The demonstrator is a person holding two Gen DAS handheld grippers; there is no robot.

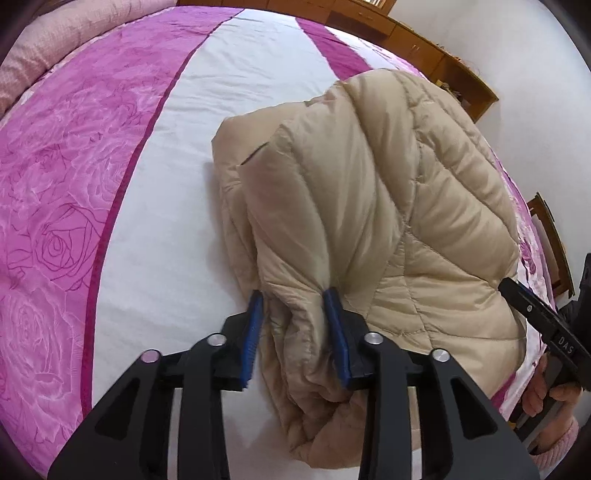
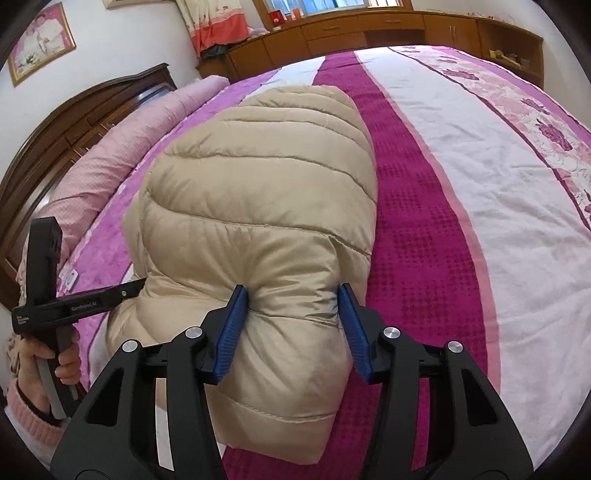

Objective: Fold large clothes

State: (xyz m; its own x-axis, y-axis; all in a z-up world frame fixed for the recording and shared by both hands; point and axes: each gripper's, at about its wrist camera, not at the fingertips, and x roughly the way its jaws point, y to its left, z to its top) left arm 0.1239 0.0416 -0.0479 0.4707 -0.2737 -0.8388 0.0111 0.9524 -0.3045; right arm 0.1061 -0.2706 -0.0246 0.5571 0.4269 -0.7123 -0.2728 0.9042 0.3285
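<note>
Nearest in the left wrist view, the left gripper has its blue-padded fingers partly closed on a bunched fold of the beige puffer jacket, the fabric squeezed between them. In the right wrist view the right gripper stands wider, its fingers pressed into both sides of a thick padded roll of the same jacket. The jacket lies folded into a bulky bundle on the bed, resting on the white and magenta stripes of the bedspread, towards the near edge. Beyond it a pink rolled quilt lies along the wooden headboard. Farthest, wooden cabinets line the wall beneath a window.
</note>
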